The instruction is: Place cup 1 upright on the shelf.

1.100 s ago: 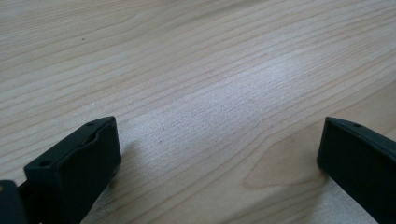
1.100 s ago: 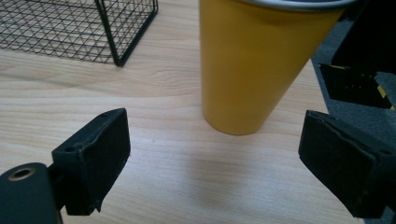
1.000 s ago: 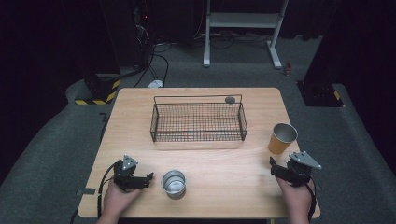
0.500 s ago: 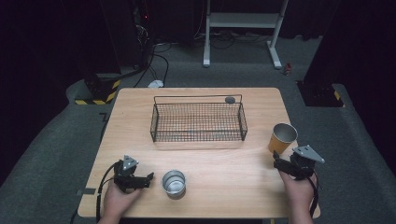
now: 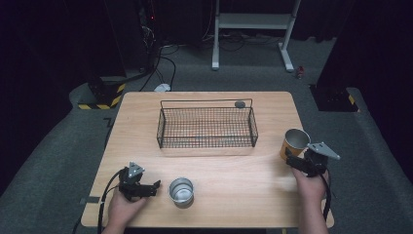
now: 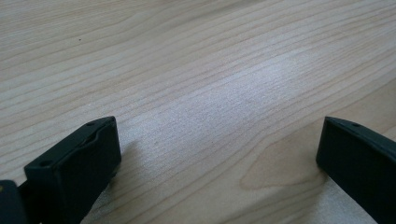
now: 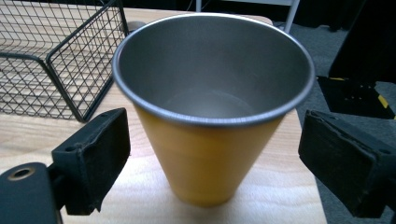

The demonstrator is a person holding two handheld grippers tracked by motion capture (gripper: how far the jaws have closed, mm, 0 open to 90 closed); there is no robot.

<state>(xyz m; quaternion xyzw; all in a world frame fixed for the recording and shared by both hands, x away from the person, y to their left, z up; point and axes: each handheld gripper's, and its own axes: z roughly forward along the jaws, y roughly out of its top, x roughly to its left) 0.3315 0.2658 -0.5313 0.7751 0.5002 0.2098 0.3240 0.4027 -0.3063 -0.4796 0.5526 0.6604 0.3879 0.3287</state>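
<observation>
My right gripper (image 5: 298,163), at the right of the high view, holds its jaws wide apart on either side of the orange cup (image 7: 212,109), which stands upright and empty near the worktop's (image 5: 234,195) right edge, not yet gripped. My left gripper (image 5: 146,187), lower left, rests with jaws apart over bare wood beside a steel cup (image 5: 181,191). The wire basket (image 5: 207,127) sits at centre. The approach looks complete; next, I judge, comes closing squarely on the cup's wall without tipping it.
</observation>
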